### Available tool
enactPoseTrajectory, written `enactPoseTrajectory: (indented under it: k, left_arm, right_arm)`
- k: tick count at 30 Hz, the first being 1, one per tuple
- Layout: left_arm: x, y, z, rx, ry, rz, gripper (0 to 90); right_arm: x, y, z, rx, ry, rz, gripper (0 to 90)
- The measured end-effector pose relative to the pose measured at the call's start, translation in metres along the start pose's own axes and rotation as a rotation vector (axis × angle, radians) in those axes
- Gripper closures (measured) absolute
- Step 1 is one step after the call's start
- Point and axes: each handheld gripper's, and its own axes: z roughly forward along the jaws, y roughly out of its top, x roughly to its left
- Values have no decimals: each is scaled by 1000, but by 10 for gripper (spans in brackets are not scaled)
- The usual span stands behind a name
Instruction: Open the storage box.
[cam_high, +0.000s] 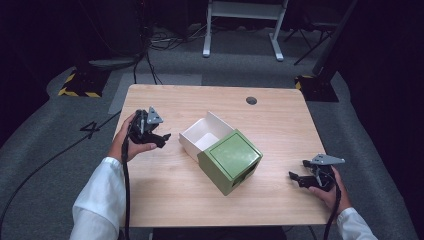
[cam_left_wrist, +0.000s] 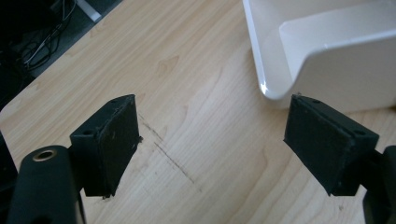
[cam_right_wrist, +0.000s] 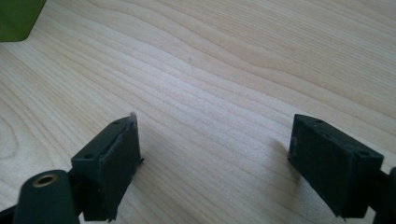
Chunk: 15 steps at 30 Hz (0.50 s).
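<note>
On the wooden table (cam_high: 165, 200), near its middle, sits the green box (cam_high: 231, 161), and everything else is best placed against it. A white drawer (cam_high: 205, 135) is pulled part way out of the box's far-left side, its open top showing a bare white inside. Your left gripper (cam_high: 161, 138) is held just to the left of that drawer, at about the drawer's own level, with your left hand (cam_high: 127, 142) wrapped around its body and the grey three-cornered plate on top. Through the left gripper view, its jaws stand wide apart with nothing between them but bare wood; the drawer's rounded white corner (cam_left_wrist: 280, 88) lies just ahead of the right-hand jaw, close to it, though you cannot tell whether the two touch. A few faint dark scratches (cam_left_wrist: 168, 154) mark the tabletop between the jaws. Your right gripper (cam_high: 299, 178) is well to the right of the green box, near the table's near-right corner, low over the wood and pointing back towards the box. In the right gripper view, its jaws are likewise spread wide and hold nothing, with a sliver of the box (cam_right_wrist: 16, 18) at the top left corner, well apart from them.
</note>
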Motion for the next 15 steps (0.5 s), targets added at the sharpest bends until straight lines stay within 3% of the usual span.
enactPoseTrajectory:
  k: [4,10,15]
  left_arm:
    - [-6,-9,-4,-4,-4,-10,175]
    - [-24,-31,-11,2,16,17,176]
    - [-36,-46,-13,3,15,1,168]
  right_arm:
    - [0,0,0,0,0,0,167]
    - [0,0,0,0,0,0,167]
    - [0,0,0,0,0,0,167]
